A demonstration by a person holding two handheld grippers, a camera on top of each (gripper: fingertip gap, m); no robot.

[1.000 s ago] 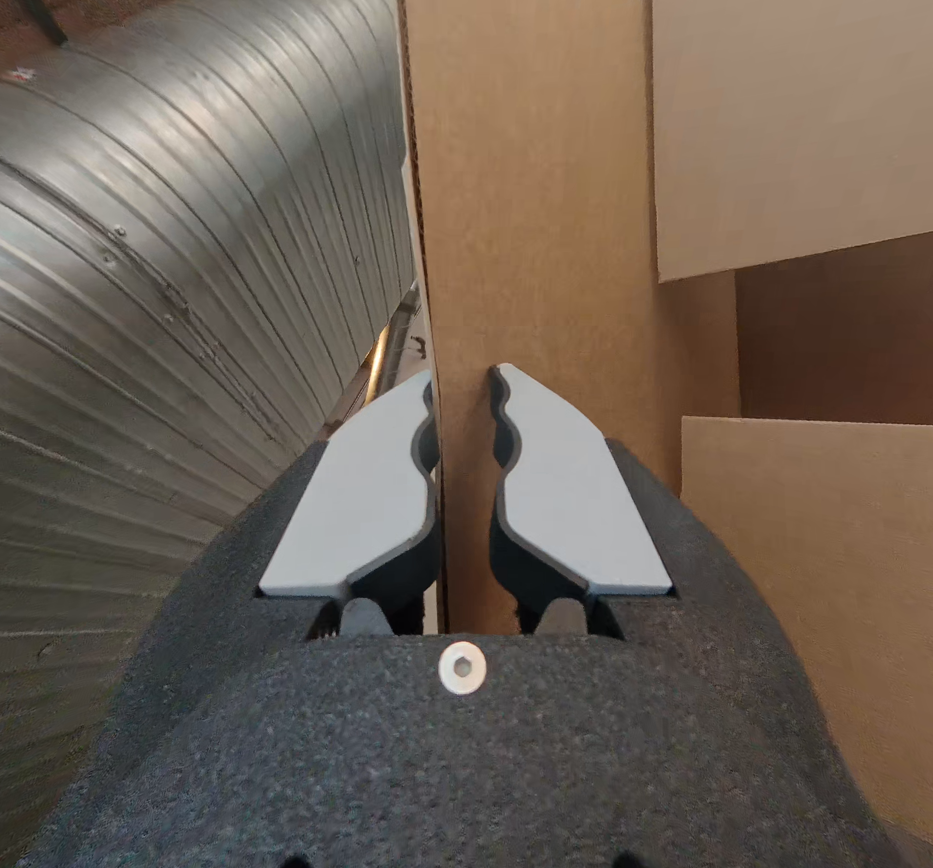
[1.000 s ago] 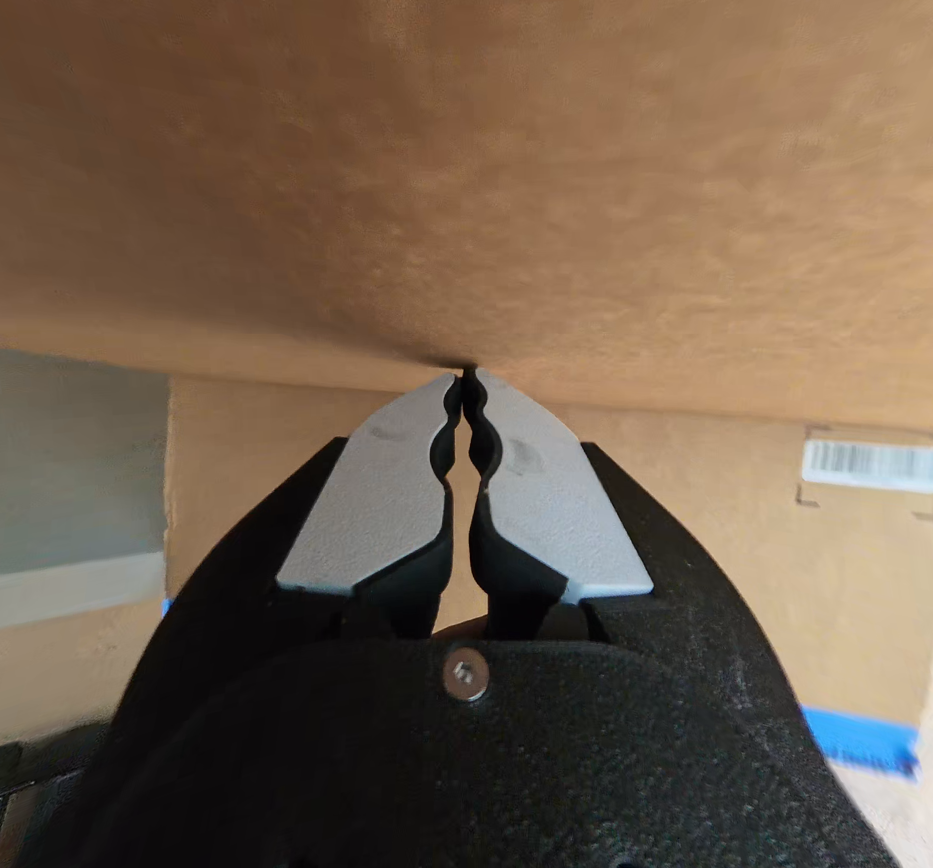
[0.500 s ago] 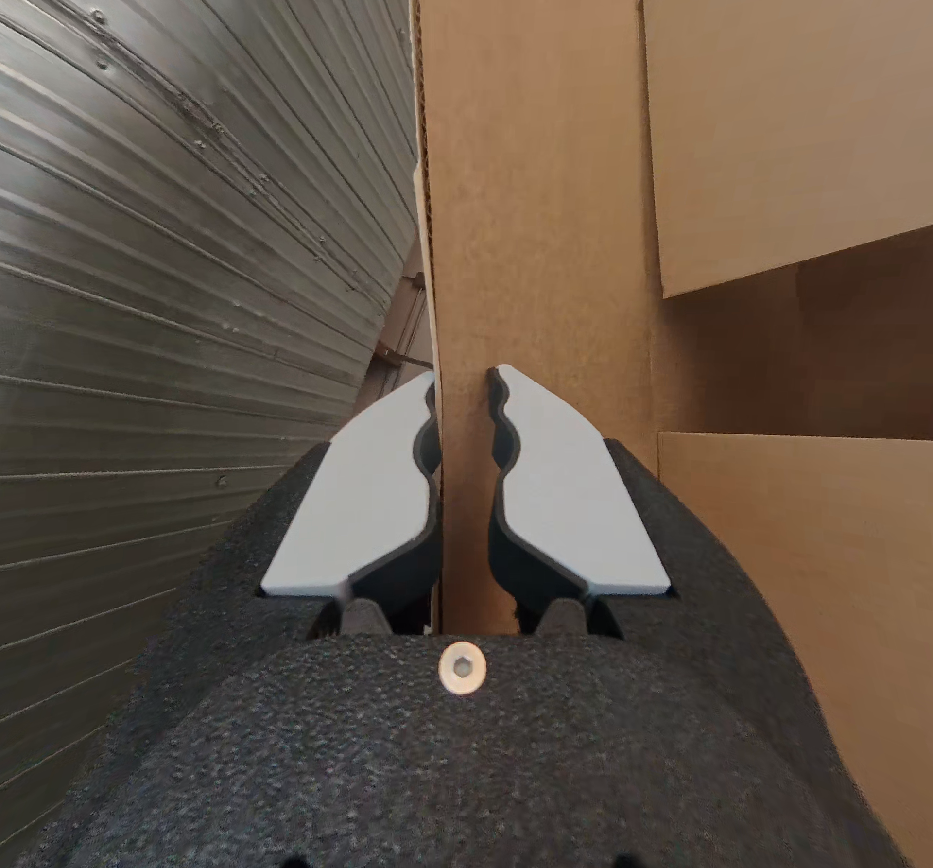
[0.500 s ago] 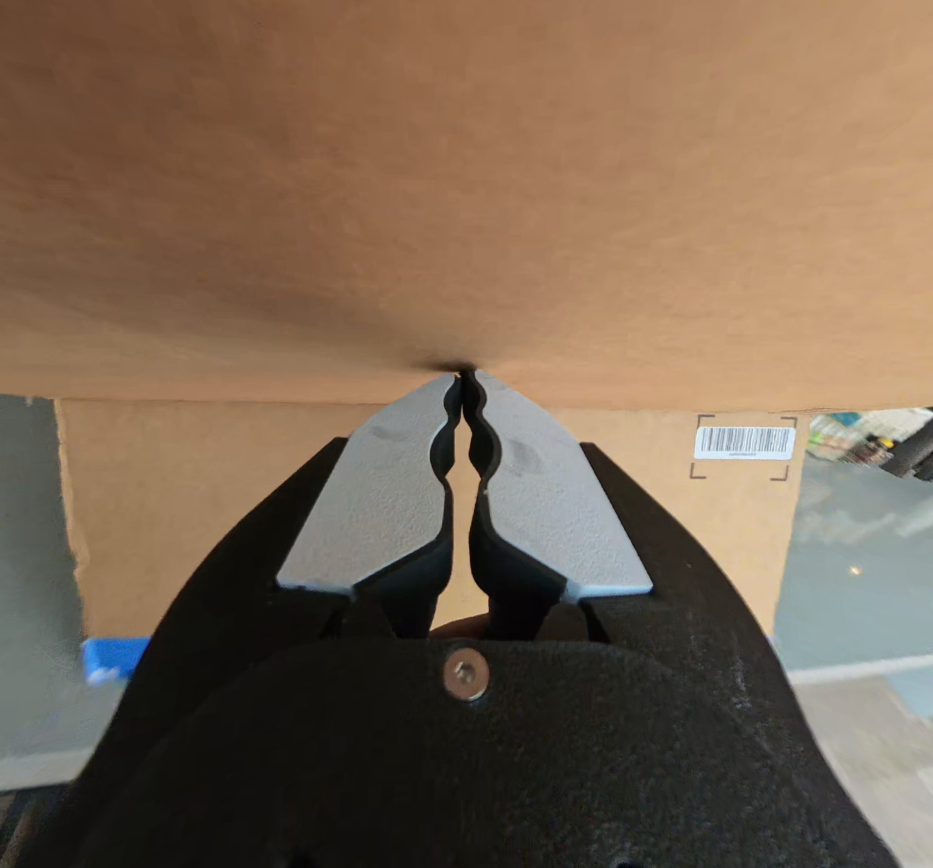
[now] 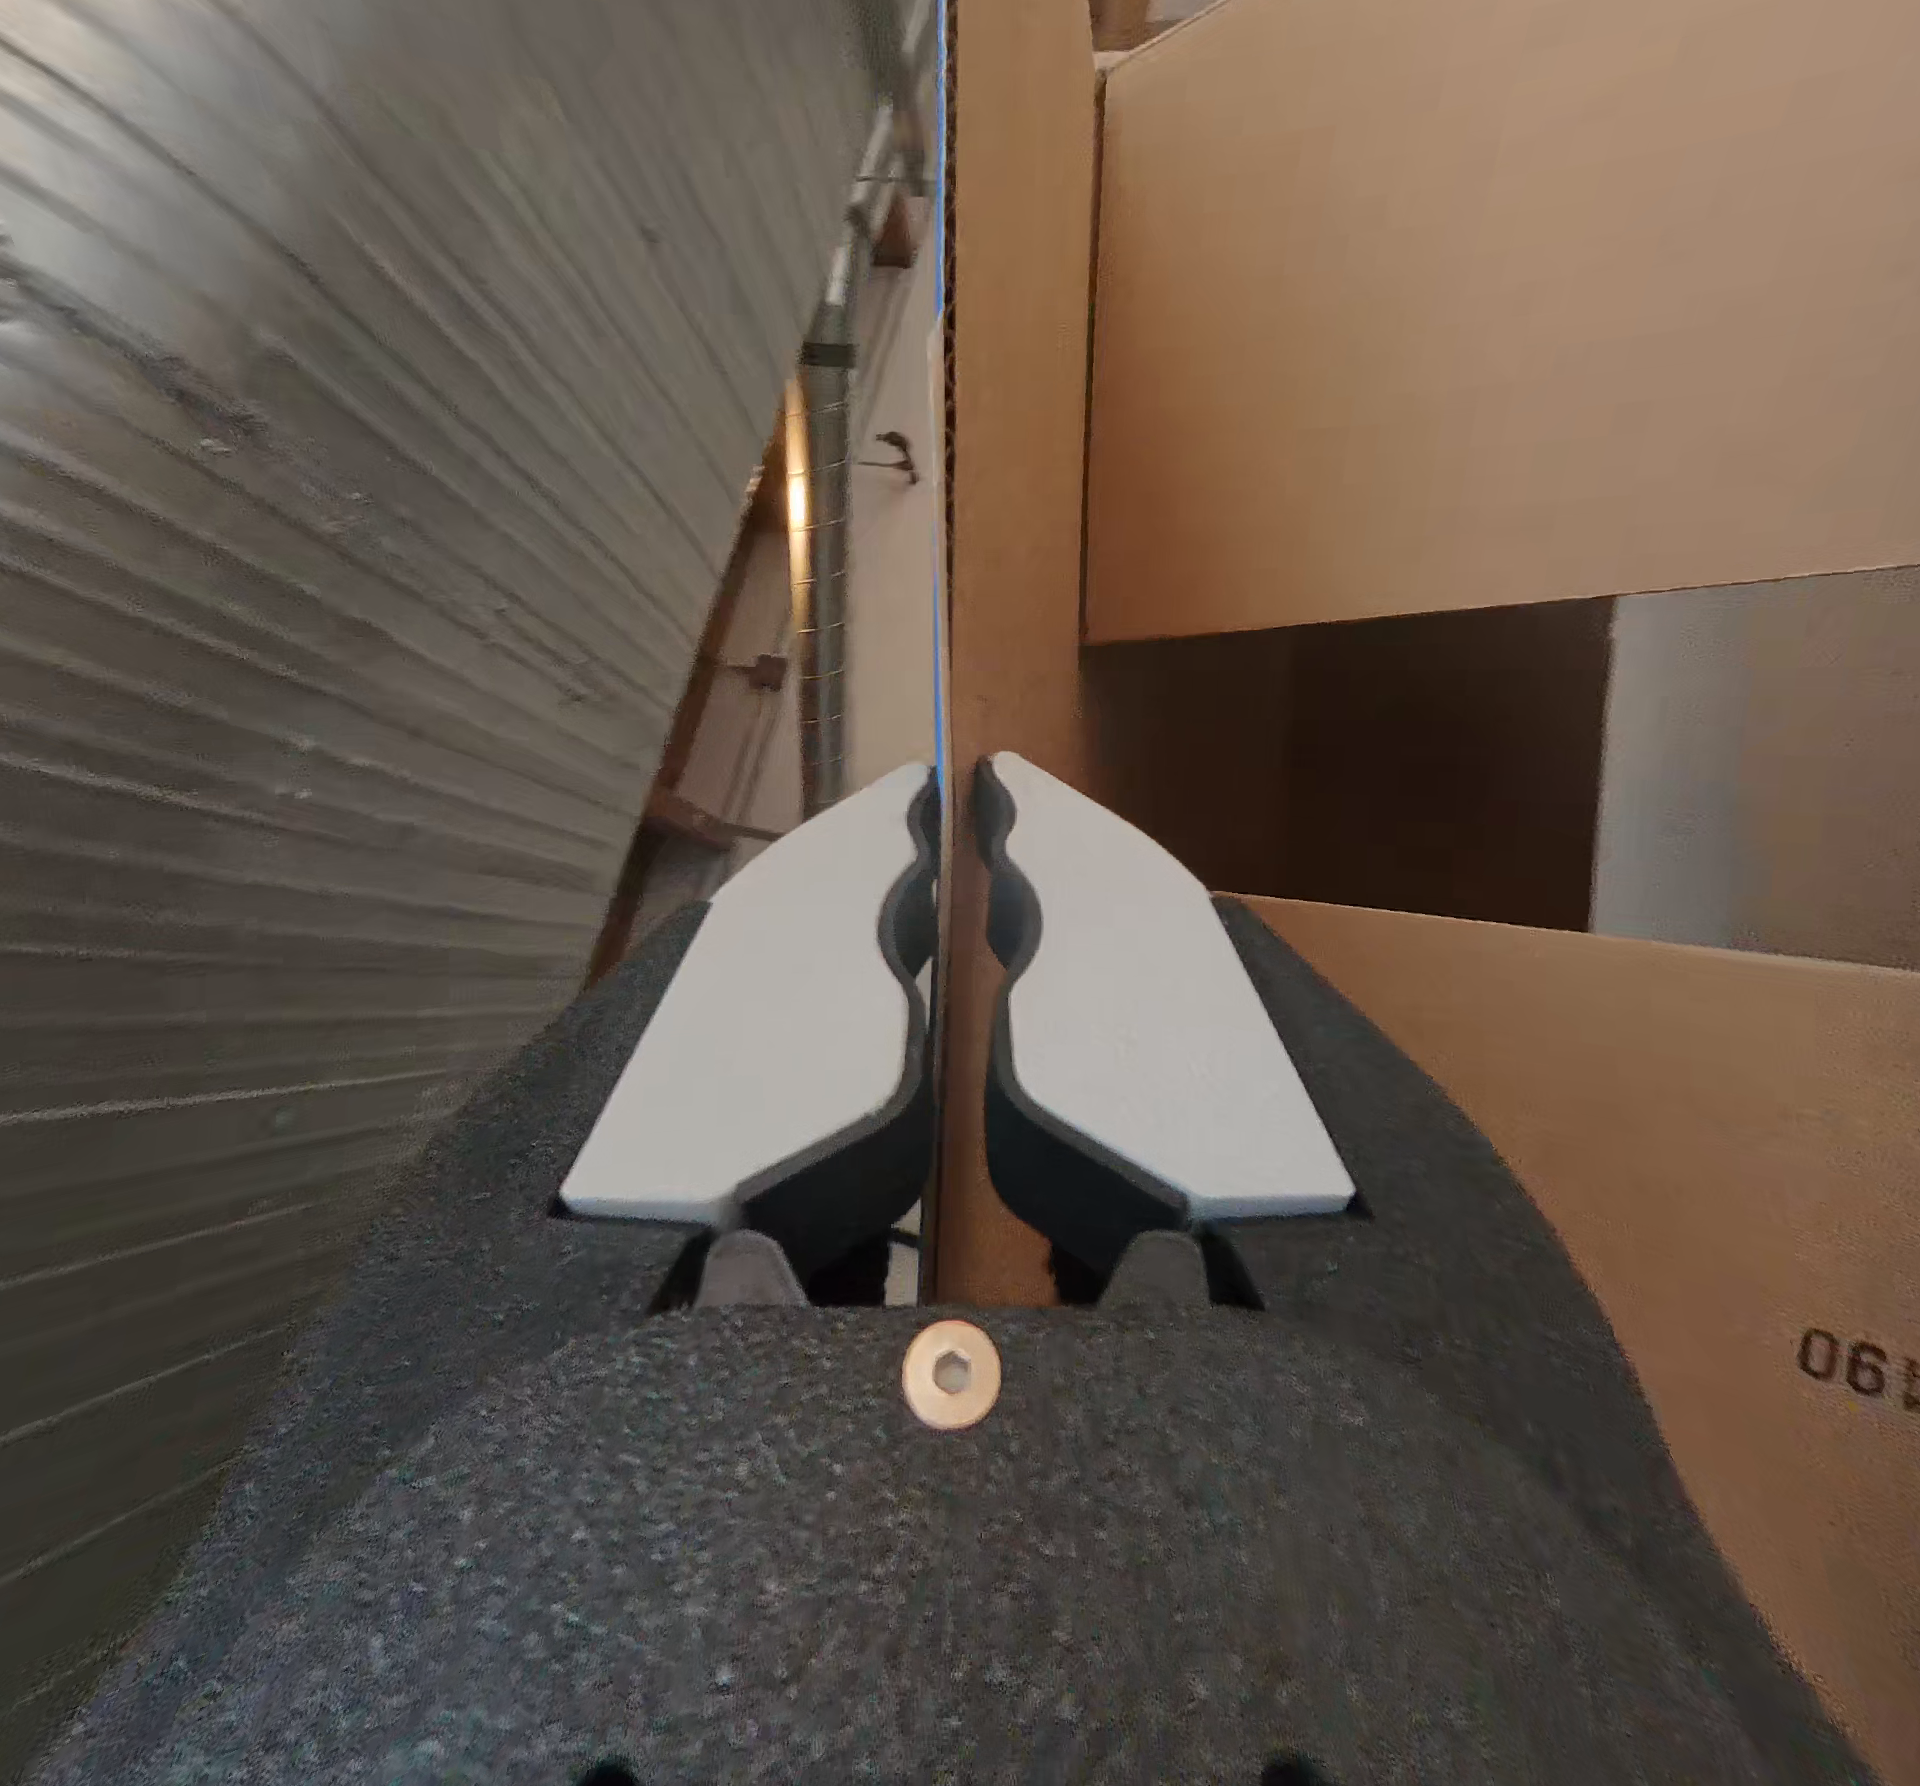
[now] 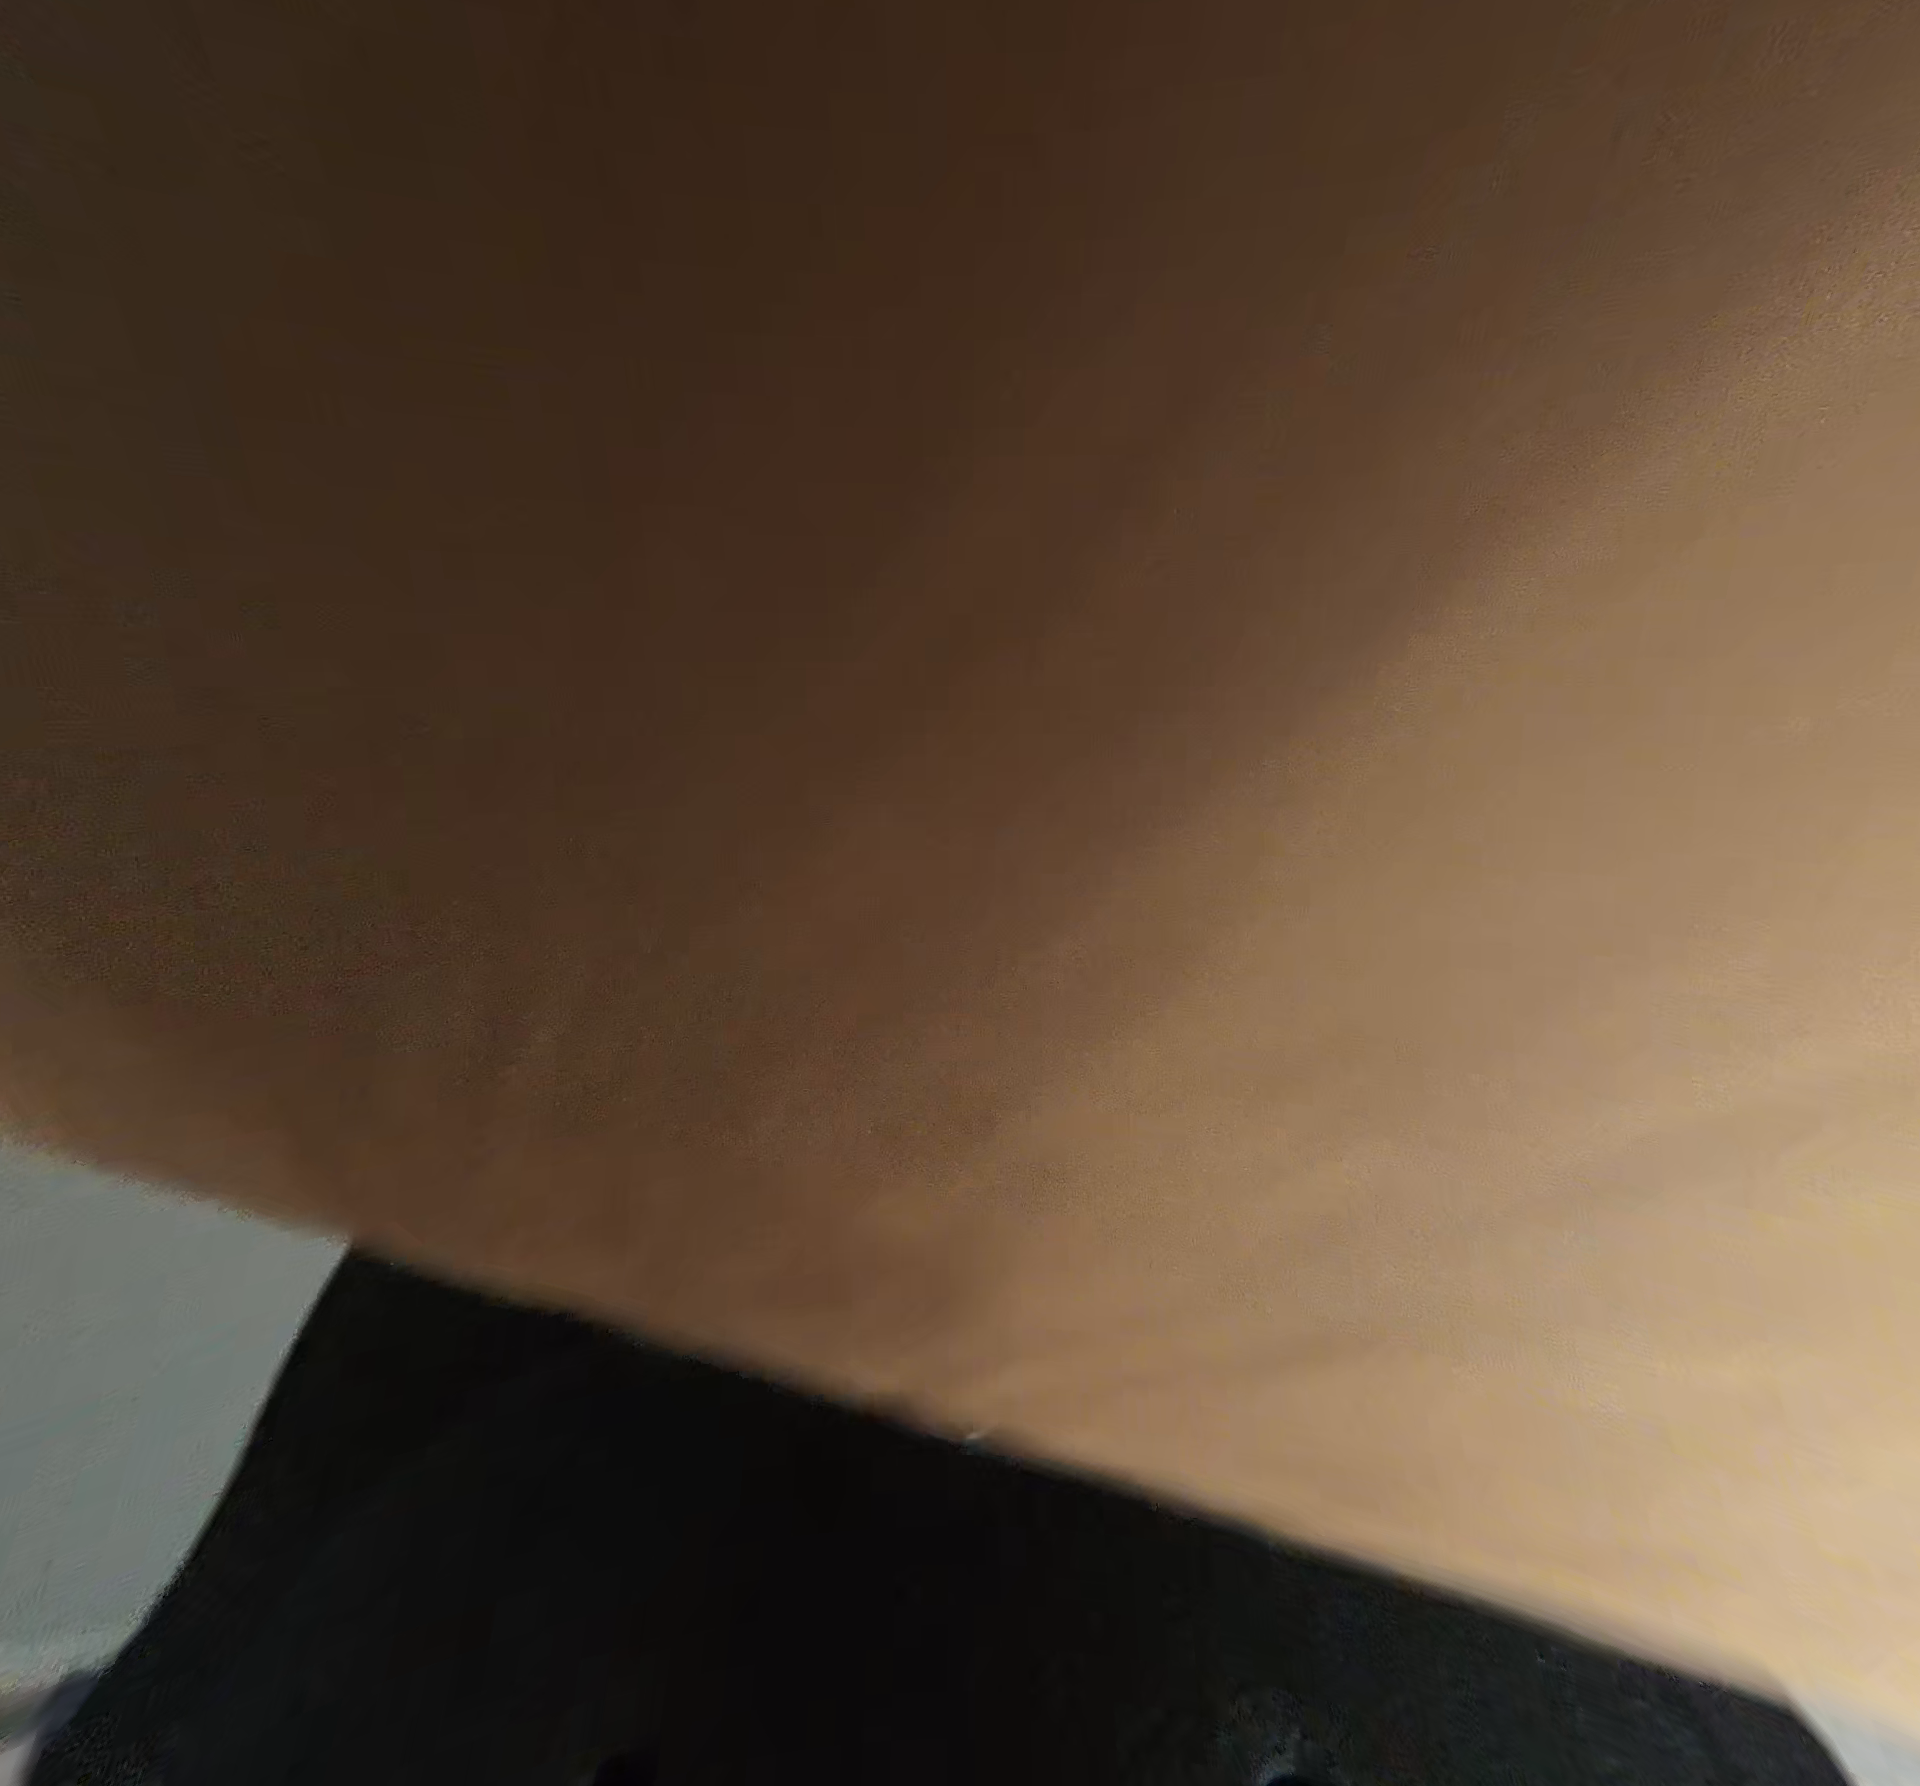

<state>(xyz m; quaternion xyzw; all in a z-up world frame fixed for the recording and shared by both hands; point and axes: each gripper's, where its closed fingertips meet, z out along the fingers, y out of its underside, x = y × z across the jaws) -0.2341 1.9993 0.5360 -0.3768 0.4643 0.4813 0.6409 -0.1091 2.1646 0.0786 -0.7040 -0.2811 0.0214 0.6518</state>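
The cardboard flap (image 5: 1013,386), plain brown with a thin blue line along its left edge, stands upright, edge-on, and the left gripper (image 5: 954,780) is clamped on it. More box panels (image 5: 1507,282) sit right of it, a ribbed metal duct (image 5: 364,489) on the left. In the right wrist view blurry cardboard (image 6: 935,489) hides the right gripper's fingers, only the black body (image 6: 727,1580) shows, so can't tell about its jaws.
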